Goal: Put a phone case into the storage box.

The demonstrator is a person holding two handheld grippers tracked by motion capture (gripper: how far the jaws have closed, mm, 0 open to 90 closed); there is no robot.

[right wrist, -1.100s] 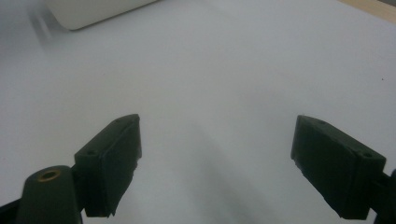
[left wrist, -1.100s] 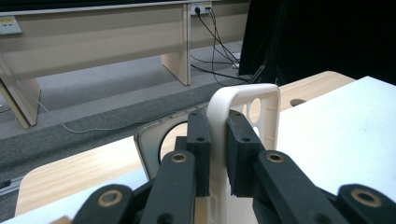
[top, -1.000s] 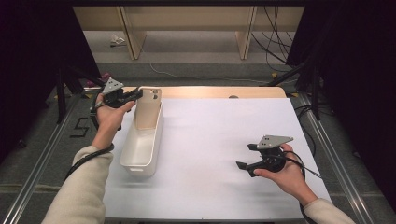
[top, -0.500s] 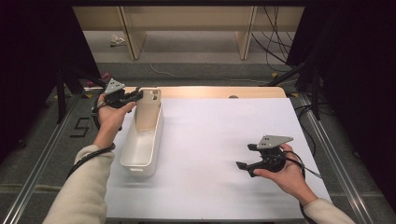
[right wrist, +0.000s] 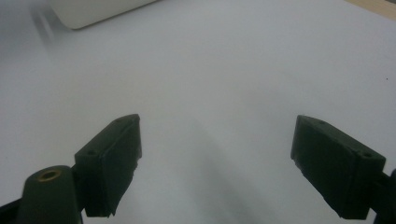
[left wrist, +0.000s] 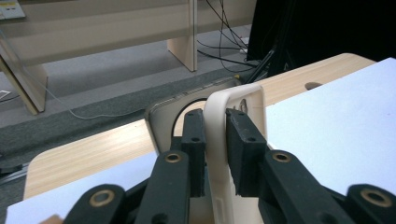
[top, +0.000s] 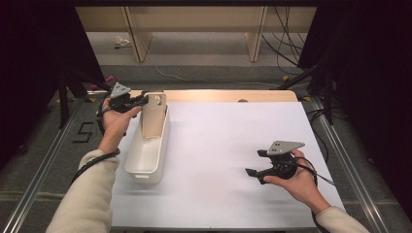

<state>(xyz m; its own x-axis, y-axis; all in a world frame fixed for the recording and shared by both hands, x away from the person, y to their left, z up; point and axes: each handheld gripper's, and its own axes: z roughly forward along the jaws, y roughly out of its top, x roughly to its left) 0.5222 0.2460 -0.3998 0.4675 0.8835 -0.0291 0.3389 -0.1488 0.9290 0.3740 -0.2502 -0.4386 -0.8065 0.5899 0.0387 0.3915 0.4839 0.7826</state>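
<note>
two grippers: left gripper (top: 145,98) pinches the upright handle (left wrist: 219,140) at the far end of a white bin (top: 145,154) lying lengthwise away from the person, while right gripper (top: 253,174) rests open, well apart.

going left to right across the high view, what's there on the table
left hand-held gripper → cream lid standing up in its jaws → white bin → bare white table sheet → right hand-held gripper, jaws apart
</note>
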